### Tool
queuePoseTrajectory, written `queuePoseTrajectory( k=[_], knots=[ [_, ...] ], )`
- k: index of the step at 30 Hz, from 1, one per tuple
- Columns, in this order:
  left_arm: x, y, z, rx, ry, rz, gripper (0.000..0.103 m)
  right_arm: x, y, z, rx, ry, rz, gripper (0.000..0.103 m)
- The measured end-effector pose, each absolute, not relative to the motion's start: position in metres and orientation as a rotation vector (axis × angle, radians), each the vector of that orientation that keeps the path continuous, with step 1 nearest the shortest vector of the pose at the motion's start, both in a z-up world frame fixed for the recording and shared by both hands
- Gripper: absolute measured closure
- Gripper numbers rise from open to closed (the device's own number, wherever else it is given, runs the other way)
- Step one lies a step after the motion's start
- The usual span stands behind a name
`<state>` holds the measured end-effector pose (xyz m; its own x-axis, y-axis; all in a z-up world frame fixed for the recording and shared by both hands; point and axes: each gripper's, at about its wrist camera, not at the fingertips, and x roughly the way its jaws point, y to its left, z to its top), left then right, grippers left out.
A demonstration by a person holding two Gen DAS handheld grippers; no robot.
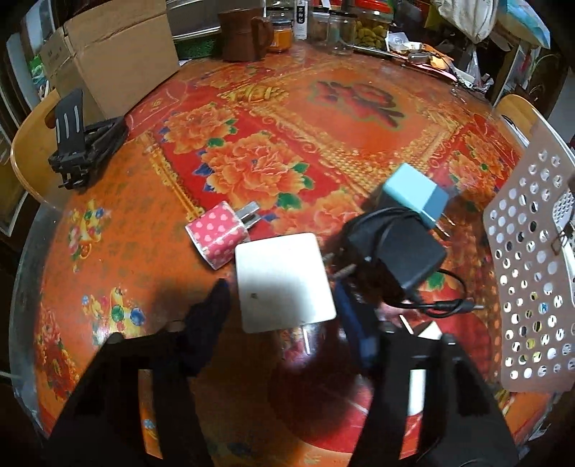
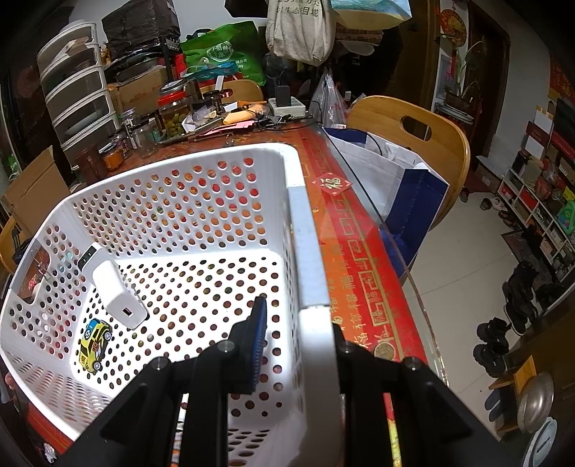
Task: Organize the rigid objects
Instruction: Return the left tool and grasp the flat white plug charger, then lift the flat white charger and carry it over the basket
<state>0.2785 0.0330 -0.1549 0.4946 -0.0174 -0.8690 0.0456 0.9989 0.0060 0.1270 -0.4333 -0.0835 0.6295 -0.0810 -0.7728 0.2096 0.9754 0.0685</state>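
Note:
In the left wrist view my left gripper (image 1: 284,298) is open, its fingers on either side of a white square charger (image 1: 284,282) lying on the table. A pink heart-patterned charger (image 1: 219,239), a light blue charger (image 1: 415,195) and a black adapter with cord (image 1: 399,253) lie around it. The white perforated basket (image 1: 532,273) stands at the right. In the right wrist view my right gripper (image 2: 298,323) is shut on the basket's right rim (image 2: 305,251). Inside lie a white charger (image 2: 115,291) and a yellow toy car (image 2: 93,339).
A cardboard box (image 1: 115,57), brown mug (image 1: 244,34) and jars (image 1: 341,30) line the table's far edge. A black folding stand (image 1: 86,143) sits at the left. A wooden chair (image 2: 413,143) with a bag stands beyond the glass table edge (image 2: 388,230).

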Motion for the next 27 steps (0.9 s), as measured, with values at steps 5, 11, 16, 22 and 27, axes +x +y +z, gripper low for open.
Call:
queuePoseTrajectory(
  k=[5, 11, 16, 22, 27],
  knots=[
    [0.270, 0.034, -0.154, 0.032, 1.030, -0.011, 0.057, 0.127, -0.433, -0.083, 0.157, 0.875, -0.166, 0.083],
    [0.252, 0.041, -0.141, 0.019, 0.961, -0.012, 0.057, 0.127, -0.433, -0.084, 0.155, 0.877, -0.168, 0.083],
    [0.231, 0.049, -0.118, 0.015, 0.884, -0.015, 0.057, 0.126, -0.433, -0.084, 0.155, 0.876, -0.168, 0.083],
    [0.213, 0.051, -0.092, 0.018, 0.826, -0.019, 0.057, 0.126, -0.433, -0.084, 0.156, 0.876, -0.166, 0.083],
    [0.203, 0.039, -0.054, 0.034, 0.773, -0.032, 0.057, 0.127, -0.434, -0.083, 0.153, 0.879, -0.164, 0.083]
  ],
)
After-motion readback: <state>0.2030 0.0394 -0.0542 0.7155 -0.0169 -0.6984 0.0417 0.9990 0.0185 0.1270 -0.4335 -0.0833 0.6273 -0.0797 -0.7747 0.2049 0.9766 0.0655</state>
